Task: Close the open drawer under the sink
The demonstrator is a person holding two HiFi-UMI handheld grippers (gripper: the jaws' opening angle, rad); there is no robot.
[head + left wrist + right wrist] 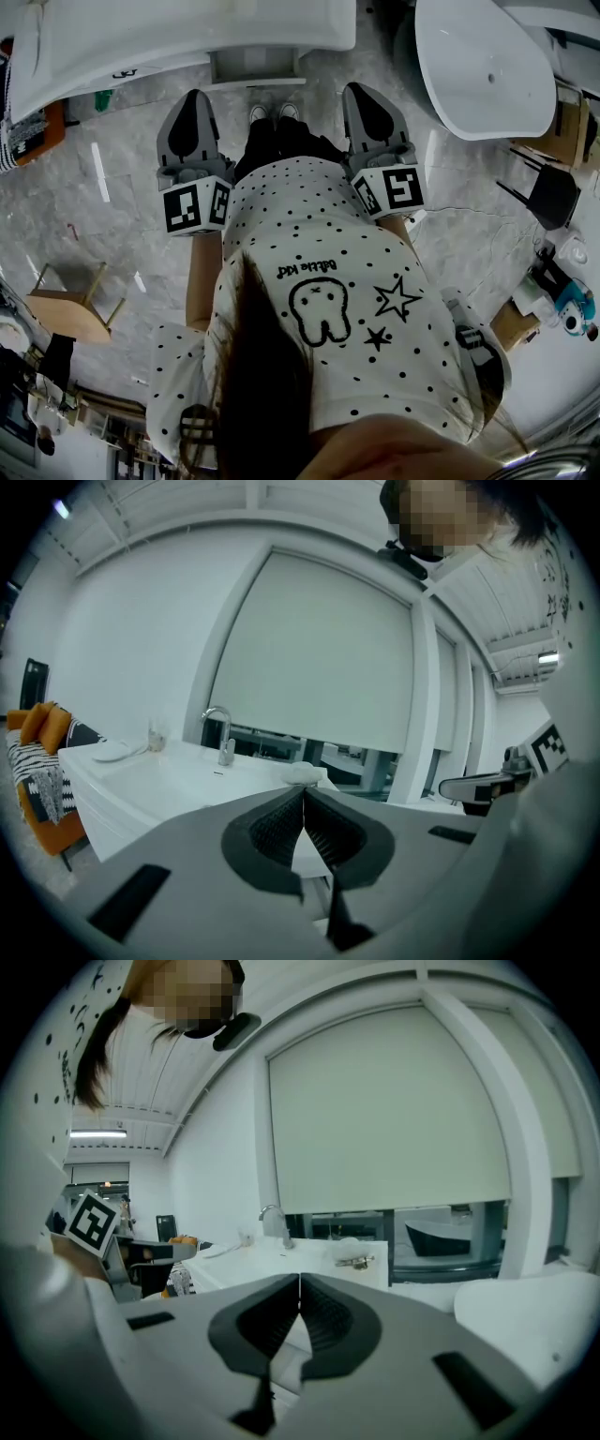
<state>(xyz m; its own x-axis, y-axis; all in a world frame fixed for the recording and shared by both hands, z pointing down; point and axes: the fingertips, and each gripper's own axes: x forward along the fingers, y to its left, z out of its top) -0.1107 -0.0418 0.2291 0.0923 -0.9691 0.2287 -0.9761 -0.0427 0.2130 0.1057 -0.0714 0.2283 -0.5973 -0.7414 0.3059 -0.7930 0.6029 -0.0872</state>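
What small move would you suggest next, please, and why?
Probably ease the left gripper and right gripper forward to the drawer front: the drawer juts out beneath the sink, between them, and both are shut and empty.

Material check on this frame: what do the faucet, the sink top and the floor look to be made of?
Faucet: likely polished metal, chrome-like, with bright glints along its curved spout.
Sink top: smooth white, probably ceramic or cast solid surface, with an even soft sheen and no visible seams.
Floor: polished grey marble or marble-look tile, with cloudy veining and streaks of reflected light.
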